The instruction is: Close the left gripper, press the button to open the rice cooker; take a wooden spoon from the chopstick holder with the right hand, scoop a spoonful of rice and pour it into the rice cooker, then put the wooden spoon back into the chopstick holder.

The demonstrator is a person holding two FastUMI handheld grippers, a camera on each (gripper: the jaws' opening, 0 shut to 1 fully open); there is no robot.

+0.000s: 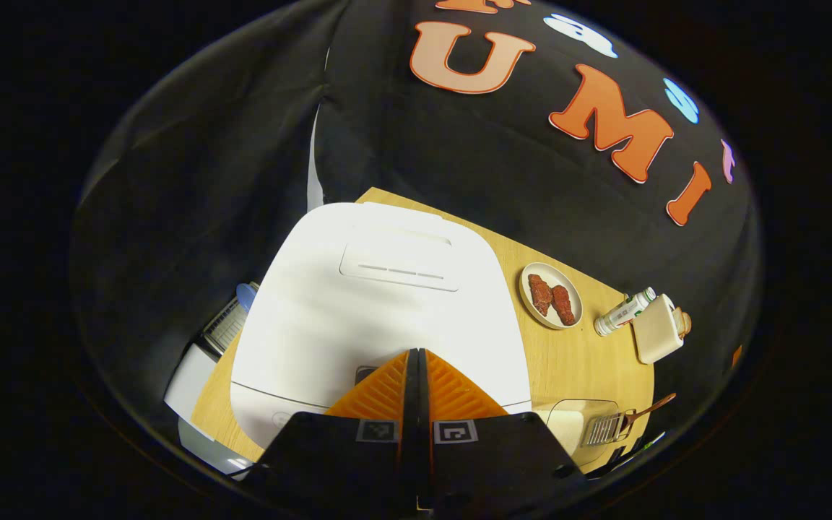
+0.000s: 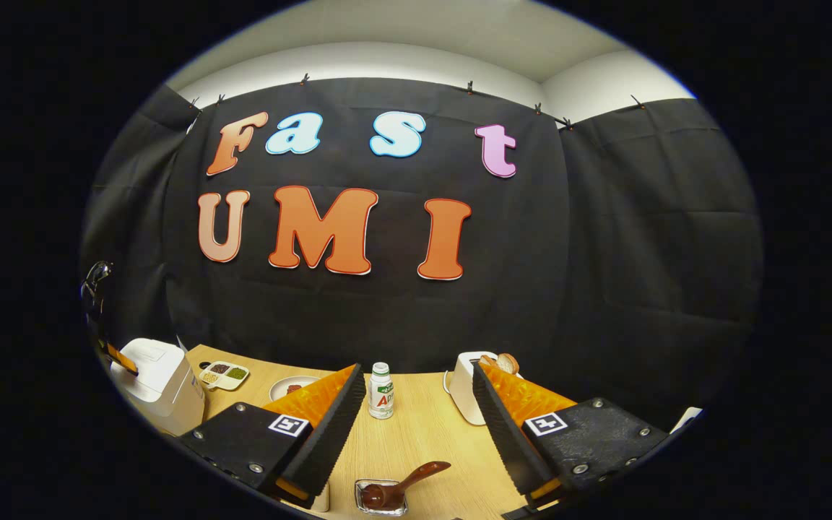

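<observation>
L hand-held gripper [image 1: 417, 354] shut over rice cooker [image 1: 376, 318]; R [image 2: 419, 390] open.

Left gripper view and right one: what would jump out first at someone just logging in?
The white rice cooker, lid down, fills the middle of the left gripper view, with the shut left tool at its front edge. In the right gripper view the right tool stands open above the wooden spoon in its holder.

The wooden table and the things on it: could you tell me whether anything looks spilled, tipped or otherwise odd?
Nothing stands out. The white rice cooker sits level with its lid closed, the small white bottle with a green label stands upright, and the brown wooden spoon rests in its clear holder. No spill shows on the table.
</observation>
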